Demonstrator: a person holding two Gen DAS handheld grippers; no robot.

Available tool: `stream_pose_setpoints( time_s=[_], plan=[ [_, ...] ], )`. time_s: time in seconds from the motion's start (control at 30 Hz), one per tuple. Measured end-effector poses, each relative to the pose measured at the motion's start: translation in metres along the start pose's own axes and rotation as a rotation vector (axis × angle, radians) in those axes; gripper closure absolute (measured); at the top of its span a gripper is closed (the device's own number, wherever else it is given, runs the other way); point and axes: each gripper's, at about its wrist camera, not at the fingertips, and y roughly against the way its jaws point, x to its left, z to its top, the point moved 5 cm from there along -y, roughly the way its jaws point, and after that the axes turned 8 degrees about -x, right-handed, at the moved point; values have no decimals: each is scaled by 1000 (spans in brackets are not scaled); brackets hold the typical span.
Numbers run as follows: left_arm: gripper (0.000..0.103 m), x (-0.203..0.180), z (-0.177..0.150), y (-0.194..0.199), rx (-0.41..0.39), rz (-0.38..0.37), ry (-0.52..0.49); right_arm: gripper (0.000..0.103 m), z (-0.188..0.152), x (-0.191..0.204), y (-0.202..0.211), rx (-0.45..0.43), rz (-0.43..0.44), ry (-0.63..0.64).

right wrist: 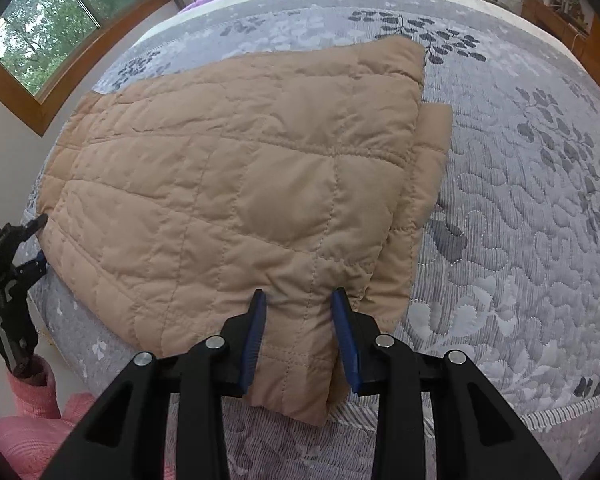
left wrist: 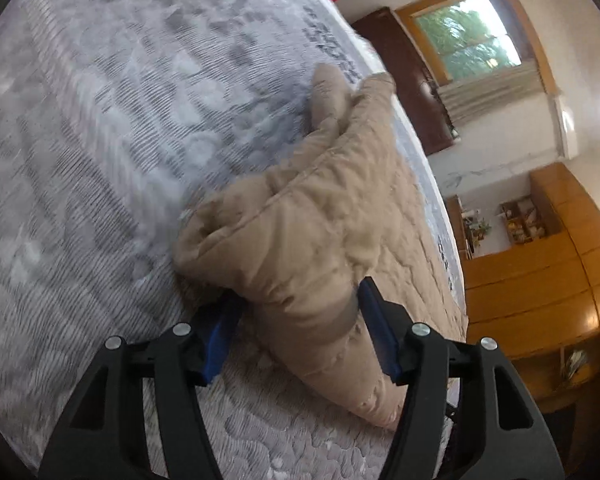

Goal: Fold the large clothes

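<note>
The right wrist view takes in the whole tan quilted jacket, folded into a broad slab that lies flat on the bed, with a narrower under-layer showing along its 3 o'clock edge. The left wrist view shows only one bunched corner of the jacket, puffed up and creased, and is blurred over the bedspread.

The right claw is closed on the jacket's near corner at 6 o'clock, the blue pads denting the padded cloth from both sides. The left claw straddles the bunched corner; the pad toward 3 o'clock lies against the fabric, while the one toward 9 o'clock is partly hidden behind the fold, so it cannot be told whether it presses. From the right wrist view the left claw appears at 9 o'clock, at the jacket's edge.

No writing or label can be read in either view.

The jacket is stitched in large rectangular panels, soft and matte. The bedspread is grey-lilac, quilted in leaf shapes with darker printed sprigs. A wood-framed window sits at 10 o'clock, and only the left view shows the orange-brown wooden cupboards at 3 o'clock.
</note>
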Motion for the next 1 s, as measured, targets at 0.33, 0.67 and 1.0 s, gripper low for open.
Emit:
stream_pose_setpoints(
  time_s=[0.33, 0.67, 1.0],
  plan=[
    [40, 13, -2, 17, -95, 63, -6, 69, 3, 3, -4, 15, -6, 18],
    [65, 12, 16, 0, -158, 62, 10, 69, 4, 0, -10, 27, 4, 16],
    [75, 7, 14, -2, -164, 93, -62, 68, 4, 1, -22, 3, 17, 8]
  ],
)
